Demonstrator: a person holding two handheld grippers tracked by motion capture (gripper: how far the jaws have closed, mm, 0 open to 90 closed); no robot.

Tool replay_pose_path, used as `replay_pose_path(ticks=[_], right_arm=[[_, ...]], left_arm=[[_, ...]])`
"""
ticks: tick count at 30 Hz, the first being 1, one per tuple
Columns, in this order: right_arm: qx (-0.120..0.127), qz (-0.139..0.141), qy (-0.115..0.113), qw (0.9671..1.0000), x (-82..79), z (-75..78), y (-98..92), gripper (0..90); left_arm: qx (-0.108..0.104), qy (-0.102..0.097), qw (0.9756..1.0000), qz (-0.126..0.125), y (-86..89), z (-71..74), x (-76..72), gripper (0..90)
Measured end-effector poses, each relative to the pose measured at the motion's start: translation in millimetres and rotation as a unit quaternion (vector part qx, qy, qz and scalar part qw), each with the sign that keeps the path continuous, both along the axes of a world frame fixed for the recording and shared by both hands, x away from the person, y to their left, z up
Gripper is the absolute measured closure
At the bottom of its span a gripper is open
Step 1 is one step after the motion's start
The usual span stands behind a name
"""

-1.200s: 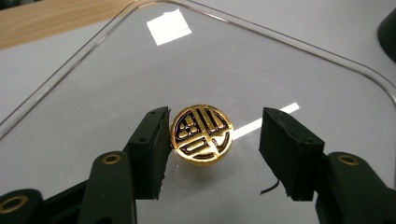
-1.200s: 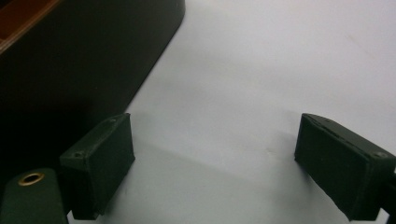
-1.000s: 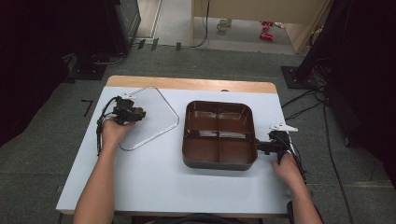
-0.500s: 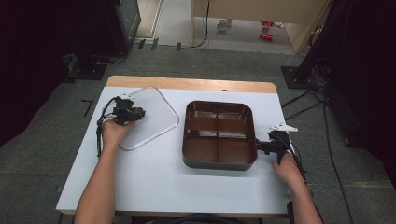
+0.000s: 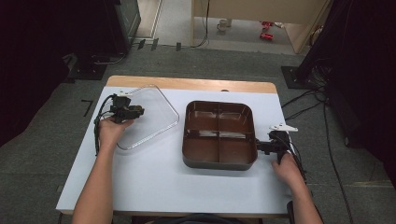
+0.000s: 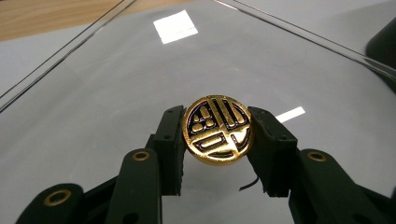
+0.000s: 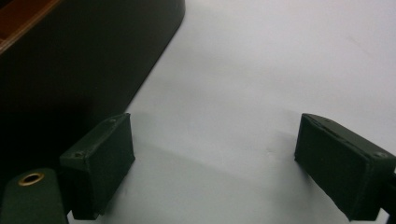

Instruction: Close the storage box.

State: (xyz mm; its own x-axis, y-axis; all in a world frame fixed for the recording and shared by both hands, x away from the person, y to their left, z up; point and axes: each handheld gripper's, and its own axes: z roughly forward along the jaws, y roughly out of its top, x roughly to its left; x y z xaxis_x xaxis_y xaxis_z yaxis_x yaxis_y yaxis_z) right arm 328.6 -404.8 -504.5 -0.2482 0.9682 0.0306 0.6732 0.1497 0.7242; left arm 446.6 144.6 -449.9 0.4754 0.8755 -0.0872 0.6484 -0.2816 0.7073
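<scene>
Where the clear lid (image 5: 148,115) lies flat on the left of the white worktop (image 5: 154,177), the left gripper (image 6: 218,140) has its fingers (image 6: 170,140) shut on the lid's round gold knob (image 6: 218,129), which bears a raised black sign I cannot read. Well apart to the right sits a brown tray (image 5: 219,135) with four empty parts. The right gripper (image 7: 215,158) rests just beside the tray, fingers (image 7: 100,163) wide, holding nothing.

Brown tray (image 7: 79,60) cut off at the right gripper view's left and top edges
</scene>
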Motion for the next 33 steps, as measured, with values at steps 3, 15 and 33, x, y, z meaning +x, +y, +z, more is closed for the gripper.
replay_pose_path(ticks=[3, 15, 33], right_arm=[[0.000, 0.000, 0.000, 1.0000, 0.0, 0.0, 0.0, 11.2], [0.000, 0.000, 0.000, 1.0000, 0.0, 0.0, 0.0, 11.2], [0.000, 0.000, 0.000, 1.0000, 0.0, 0.0, 0.0, 11.2]], left_arm=[[-0.005, -0.002, 1.0000, -0.004, -0.4, 8.9, -4.5, 59.0], [-0.011, -0.017, 0.9993, -0.031, -11.7, 37.6, -17.5, 59.1], [-0.038, -0.042, 0.9908, -0.123, -61.6, 72.5, -39.3, 59.1]])
